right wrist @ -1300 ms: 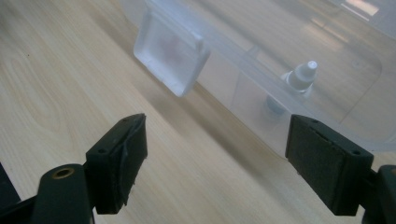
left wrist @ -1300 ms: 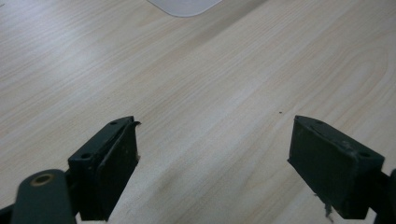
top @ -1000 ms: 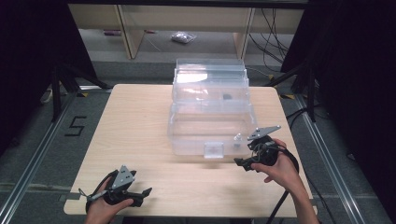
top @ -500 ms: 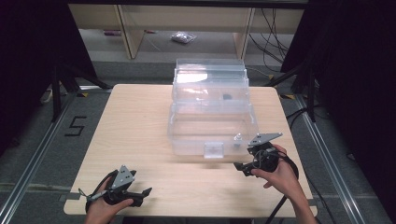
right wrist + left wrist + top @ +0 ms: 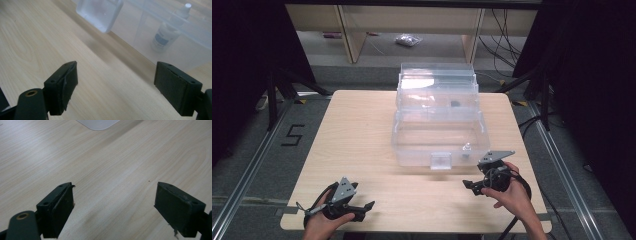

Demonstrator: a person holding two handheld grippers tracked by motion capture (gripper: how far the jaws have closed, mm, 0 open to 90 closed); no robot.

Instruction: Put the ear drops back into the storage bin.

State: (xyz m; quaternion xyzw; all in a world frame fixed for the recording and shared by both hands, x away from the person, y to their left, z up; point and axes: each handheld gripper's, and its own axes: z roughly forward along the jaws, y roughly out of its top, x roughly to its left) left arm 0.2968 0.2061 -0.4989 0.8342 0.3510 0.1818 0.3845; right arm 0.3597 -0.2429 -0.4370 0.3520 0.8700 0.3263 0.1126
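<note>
The high view hangs above the near edge of the bench, looking forward and down from fairly far off; the clear plastic box sits just past centre toward 12 o'clock, the left tool at 7 o'clock, the right tool at 5 o'clock. The left gripper view rides low and close over the wood, facing a pale corner at 12 o'clock, probably the box's edge. The right gripper view, equally close, faces the box's front wall, its latch at 11 o'clock and a small bottle at 1 o'clock. All three share the bench top and the box front.
</note>
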